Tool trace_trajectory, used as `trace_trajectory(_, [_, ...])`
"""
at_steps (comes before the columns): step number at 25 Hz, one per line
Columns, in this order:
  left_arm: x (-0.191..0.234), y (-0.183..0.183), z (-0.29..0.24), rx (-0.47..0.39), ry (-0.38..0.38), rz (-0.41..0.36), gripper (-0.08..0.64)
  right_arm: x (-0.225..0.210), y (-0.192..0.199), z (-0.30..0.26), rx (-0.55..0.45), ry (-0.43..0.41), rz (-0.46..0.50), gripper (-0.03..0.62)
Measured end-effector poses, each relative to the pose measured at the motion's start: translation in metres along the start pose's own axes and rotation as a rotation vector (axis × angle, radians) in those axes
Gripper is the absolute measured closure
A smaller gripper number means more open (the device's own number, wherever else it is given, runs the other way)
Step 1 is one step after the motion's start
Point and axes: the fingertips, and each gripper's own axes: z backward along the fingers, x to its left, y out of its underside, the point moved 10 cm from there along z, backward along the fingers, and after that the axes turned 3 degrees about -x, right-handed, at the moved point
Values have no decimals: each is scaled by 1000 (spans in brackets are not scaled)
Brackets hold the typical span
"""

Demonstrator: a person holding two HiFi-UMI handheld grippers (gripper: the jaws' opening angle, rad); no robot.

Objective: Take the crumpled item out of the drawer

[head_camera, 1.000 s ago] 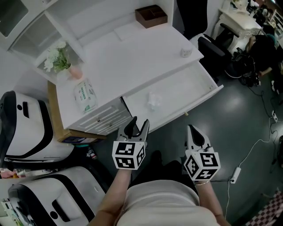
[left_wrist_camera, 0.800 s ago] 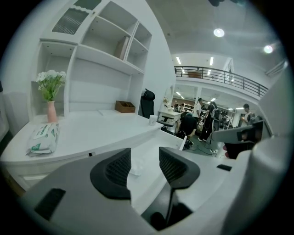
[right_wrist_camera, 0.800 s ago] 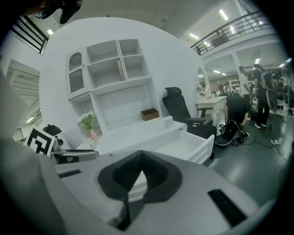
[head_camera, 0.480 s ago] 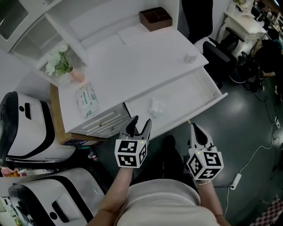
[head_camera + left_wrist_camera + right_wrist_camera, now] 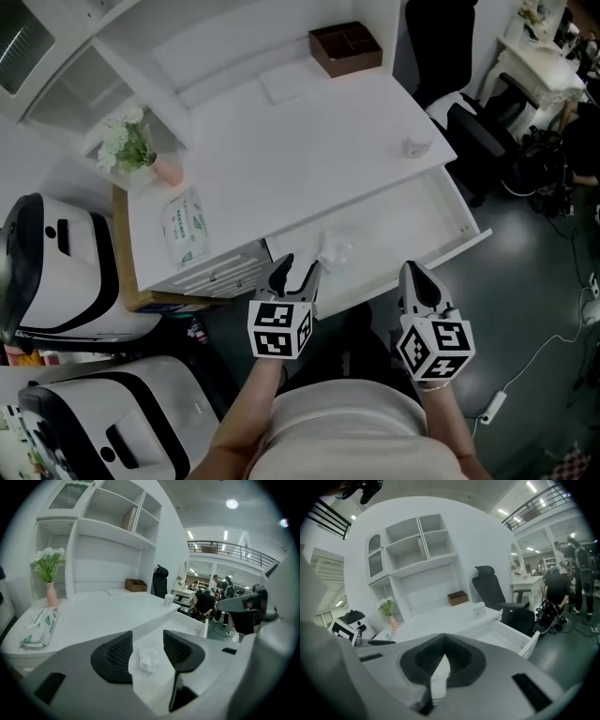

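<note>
fingers (image 5: 115, 656) of the left gripper (image 5: 296, 270) stand apart, having just been opening, with nothing pressed between them. beyond their tips the crumpled item (image 5: 335, 251) lies in the open drawer (image 5: 403, 225), towards its left end: a white lump, slightly longer from drawer front to back, with no clear end that points anywhere. right gripper (image 5: 412, 274) has its jaws closed together and empty, near the drawer's front edge. white desk (image 5: 300, 150) carries a wipes pack (image 5: 185, 225), flower vase (image 5: 141, 150), brown box (image 5: 345, 49) and small cup (image 5: 415, 147). dark floor (image 5: 534, 281) and a black chair (image 5: 473, 127) are at the right.
</note>
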Motion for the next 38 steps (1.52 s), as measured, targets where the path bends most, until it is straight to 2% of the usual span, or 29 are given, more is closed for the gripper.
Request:
trace_trajectory(3, [1,-1,-15,30,-25,-7,374,-8,-7,-15,15,-24,3,591])
trace_trajectory(12, [8,5,-52,125,-71,33,359,-28,-17,-51,61,-75,-24,591])
trace_trajectory(20, [7,13,-84,191,-68,36,357,-41,-22,-72,96,-91,-28,591])
trace_trajectory(38, [7,66,-152,524,-44,-2,357,-68,-23,-88,133,-50,-57,591])
